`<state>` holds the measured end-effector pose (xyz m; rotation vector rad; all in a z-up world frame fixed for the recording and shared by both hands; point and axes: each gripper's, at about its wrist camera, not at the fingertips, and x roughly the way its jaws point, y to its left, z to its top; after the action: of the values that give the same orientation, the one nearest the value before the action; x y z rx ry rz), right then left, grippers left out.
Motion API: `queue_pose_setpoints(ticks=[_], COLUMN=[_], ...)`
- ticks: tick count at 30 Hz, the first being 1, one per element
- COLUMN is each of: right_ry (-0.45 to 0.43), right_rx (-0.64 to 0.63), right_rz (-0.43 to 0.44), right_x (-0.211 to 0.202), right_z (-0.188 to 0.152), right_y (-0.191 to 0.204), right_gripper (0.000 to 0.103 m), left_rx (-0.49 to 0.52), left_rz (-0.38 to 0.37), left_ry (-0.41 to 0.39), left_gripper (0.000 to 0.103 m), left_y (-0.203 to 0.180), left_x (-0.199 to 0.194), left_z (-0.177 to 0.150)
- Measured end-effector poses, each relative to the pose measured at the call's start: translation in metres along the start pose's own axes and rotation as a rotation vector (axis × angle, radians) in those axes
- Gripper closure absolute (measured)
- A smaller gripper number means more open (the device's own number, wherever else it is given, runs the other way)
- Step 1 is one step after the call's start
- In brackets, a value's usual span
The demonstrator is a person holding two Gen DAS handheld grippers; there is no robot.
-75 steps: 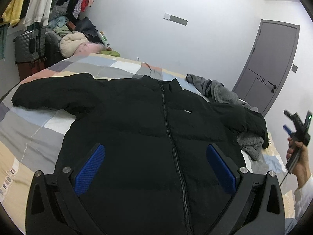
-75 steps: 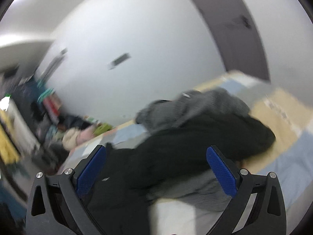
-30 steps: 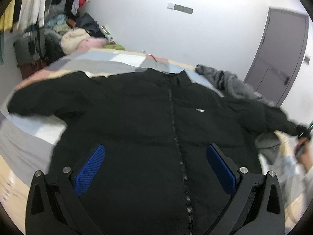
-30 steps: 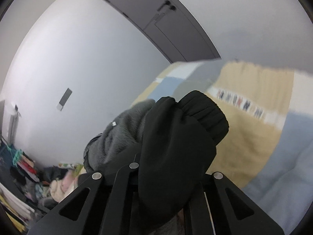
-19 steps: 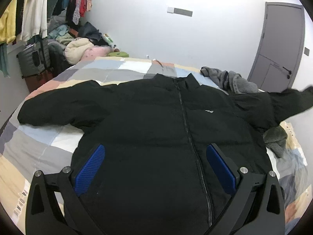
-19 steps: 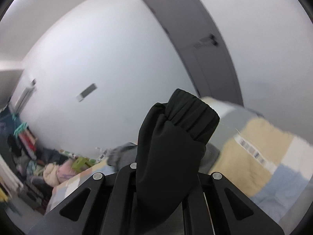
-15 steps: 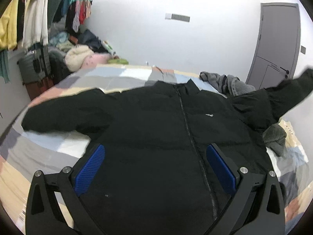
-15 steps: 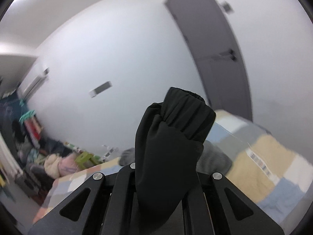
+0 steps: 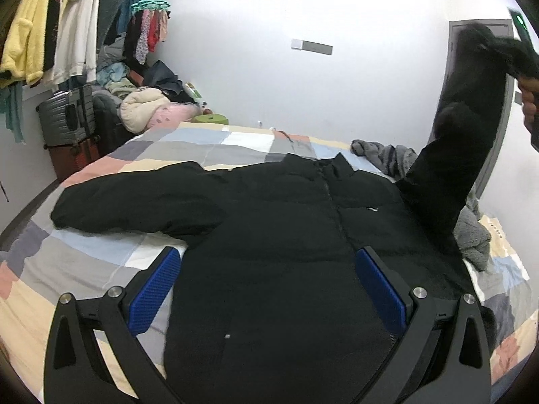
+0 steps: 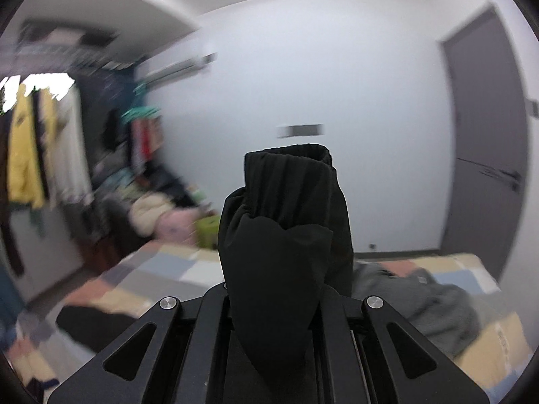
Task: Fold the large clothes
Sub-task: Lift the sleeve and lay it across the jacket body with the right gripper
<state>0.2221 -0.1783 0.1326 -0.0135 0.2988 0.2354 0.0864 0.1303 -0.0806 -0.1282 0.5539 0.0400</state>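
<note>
right wrist view — black jacket sleeve (image 10: 283, 235) pinched in right hand-held gripper (image 10: 279, 303)

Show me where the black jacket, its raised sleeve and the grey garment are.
jacket (image 9: 279, 235): left wrist view, on the chest panel.
sleeve (image 10: 283, 235): right wrist view, just below the cuff.
grey garment (image 9: 384, 155): left wrist view, on its crumpled upper part.

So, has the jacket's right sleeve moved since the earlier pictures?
Yes. The right tool holds the sleeve raised, so it now stands up in front of the grey door; earlier it lay on the bed.
</note>
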Motion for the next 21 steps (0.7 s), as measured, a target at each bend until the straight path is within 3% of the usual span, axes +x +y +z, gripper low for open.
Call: queue_pose_setpoints(ticks=[5,12,18,21], right_ry=[0.126,0.288,0.404,0.483], right_rx=[-0.110,-0.175,-0.226,-0.236], right_rz=[0.130,0.273,0.332,0.346], right_x=[0.058,0.110,0.145,0.167], right_z=[-0.040,-0.110,-0.174,-0.209], right_y=[0.089,0.187,0.227,0.238], right_gripper=[0.097,0.094,0.094,0.094], left_rx=[0.034,-0.089,-0.179,-0.203], left_rz=[0.025,0.018,0.067,0.053], left_ry=[-0.012,0.007,0.027,0.041], left_gripper=[0.000,0.000,0.000,0.000], left_y=[0.009,0.045,0.071,0.078], left_x=[-0.002,0.004,0.012,0.016], left_z=[0.003,-0.003,-0.012,-0.016])
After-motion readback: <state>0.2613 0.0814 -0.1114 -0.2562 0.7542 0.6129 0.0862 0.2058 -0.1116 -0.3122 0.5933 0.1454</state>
